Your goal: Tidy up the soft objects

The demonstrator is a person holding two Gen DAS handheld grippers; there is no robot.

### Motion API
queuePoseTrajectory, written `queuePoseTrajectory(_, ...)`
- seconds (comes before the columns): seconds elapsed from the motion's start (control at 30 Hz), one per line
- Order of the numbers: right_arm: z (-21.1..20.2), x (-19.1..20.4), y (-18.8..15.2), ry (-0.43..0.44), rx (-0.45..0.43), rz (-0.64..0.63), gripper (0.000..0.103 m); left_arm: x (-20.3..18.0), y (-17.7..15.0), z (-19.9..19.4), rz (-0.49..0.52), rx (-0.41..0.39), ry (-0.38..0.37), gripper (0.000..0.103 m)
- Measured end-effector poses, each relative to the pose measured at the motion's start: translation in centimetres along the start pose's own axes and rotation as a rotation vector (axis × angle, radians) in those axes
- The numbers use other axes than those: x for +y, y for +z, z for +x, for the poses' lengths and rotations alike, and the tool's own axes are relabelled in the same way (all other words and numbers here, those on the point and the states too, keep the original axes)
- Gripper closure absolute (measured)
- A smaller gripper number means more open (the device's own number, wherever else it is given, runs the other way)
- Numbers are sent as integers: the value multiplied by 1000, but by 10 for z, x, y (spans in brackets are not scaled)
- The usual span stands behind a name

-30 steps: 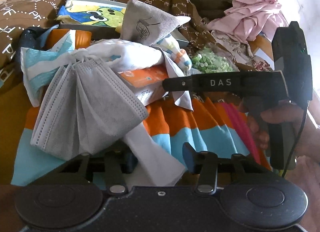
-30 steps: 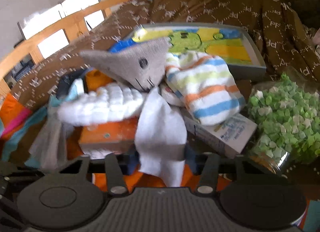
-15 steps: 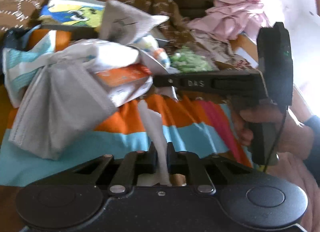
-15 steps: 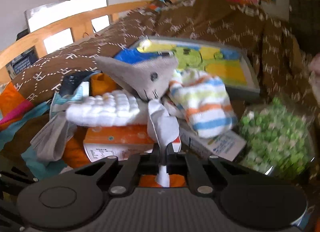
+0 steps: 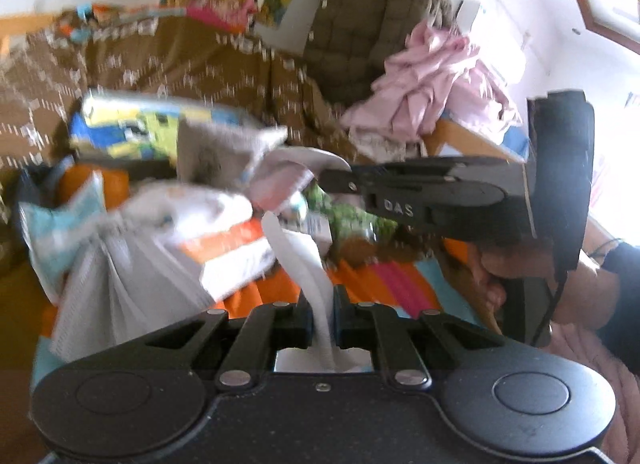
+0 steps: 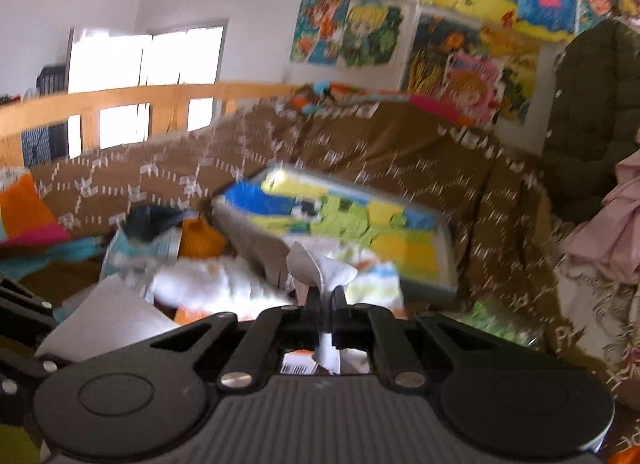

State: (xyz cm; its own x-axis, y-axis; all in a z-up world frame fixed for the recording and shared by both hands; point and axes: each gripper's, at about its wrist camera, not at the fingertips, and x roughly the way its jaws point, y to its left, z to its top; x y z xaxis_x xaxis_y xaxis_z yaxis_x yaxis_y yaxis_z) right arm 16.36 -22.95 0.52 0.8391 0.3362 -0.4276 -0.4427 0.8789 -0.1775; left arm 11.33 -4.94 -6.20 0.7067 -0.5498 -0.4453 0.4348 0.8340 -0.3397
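Near the heap's front, my left gripper [image 5: 323, 318] and right gripper [image 6: 325, 314] each clamp one end of the thin white cloth strip [image 5: 298, 256]; lifting underway; next, carry it clear.

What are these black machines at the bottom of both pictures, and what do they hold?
They are hand-held tongs, one in each hand of a person; no robot is there. Each carries a camera looking forward along its two fingers, so one picture comes from the left tongs and the other from the right tongs. Both are shut on a white cloth; the left view suggests it is one piece, held at two ends. That view also shows the right tongs from the side, with the hand gripping them. Behind, on a bed with a brown blanket, lies a blurred pile: a grey face mask, an orange box, a picture board.
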Motion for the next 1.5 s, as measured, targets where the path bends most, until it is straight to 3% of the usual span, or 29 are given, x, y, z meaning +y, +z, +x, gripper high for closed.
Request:
queuePoseTrajectory(0.23,-22,-7,10,-37,-170,10,98,-7,23,-23,-9,-139,49,93)
queuePoseTrajectory(0.37,-25,-10,17,-60,-245,20,98,4,48,-30,-83,-211,46,93)
queuePoseTrajectory(0.5,-6,-16,38,-57,-280,52,98,28,84,-26,-143,-296,68,93)
queuePoseTrajectory(0.67,38,-21,64,-58,-302,123,98,66,122,0,-126,-336,154,93)
queuePoseTrajectory(0.8,82,-23,75,-19,-286,202,98,107,143,24,-133,-361,196,93)
queuePoseTrajectory(0.9,116,-23,77,21,-269,235,98,145,155,40,-220,-414,200,93)
queuePoseTrajectory(1.03,161,-22,72,62,-216,287,98,180,161,61,-234,-457,237,93)
queuePoseTrajectory(1.2,196,-19,68,67,-149,254,98,219,155,86,-308,-499,261,93)
queuePoseTrajectory(1.5,233,1,67,111,-27,256,97,249,147,109,-417,-420,259,93)
